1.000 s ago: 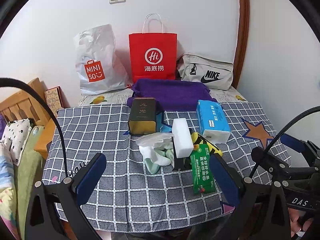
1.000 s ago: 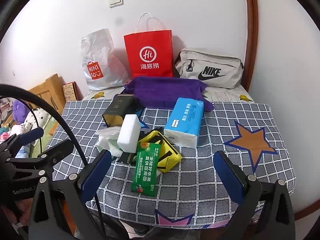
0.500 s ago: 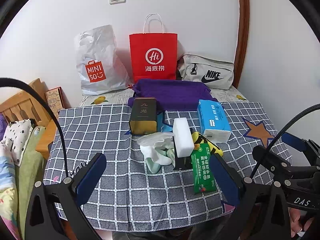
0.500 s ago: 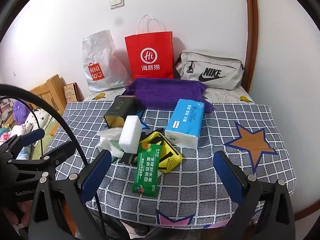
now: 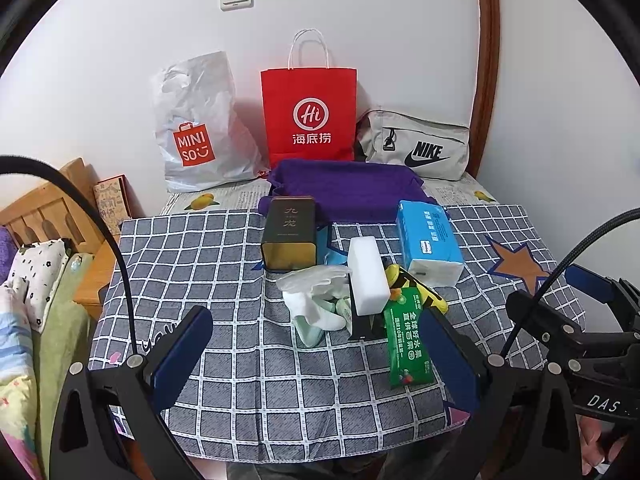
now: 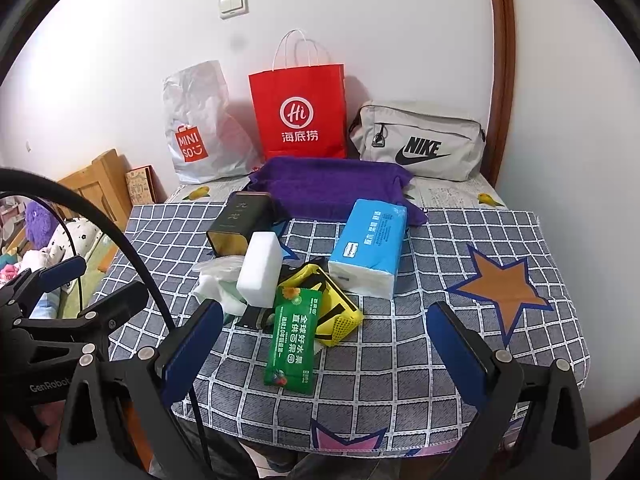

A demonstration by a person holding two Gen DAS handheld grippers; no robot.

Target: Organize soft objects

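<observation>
white sponge block (image 5: pixel 368 276) upright amid clutter

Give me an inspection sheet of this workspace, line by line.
Surface: checked cloth with star prints covers the table.
Job's things: blue tissue pack, white sponge, green packet, yellow pouch and white-green socks piled mid-table; purple towel behind.
Clutter: dark tin beside the pile.
Grippers: left gripper and right gripper both open, empty, hanging at the near edge.
Cables: black cable arcs over the left side; another cable on the right.
Surroundings: Miniso bag, red bag and Nike bag against the wall; bedding to the left.
</observation>
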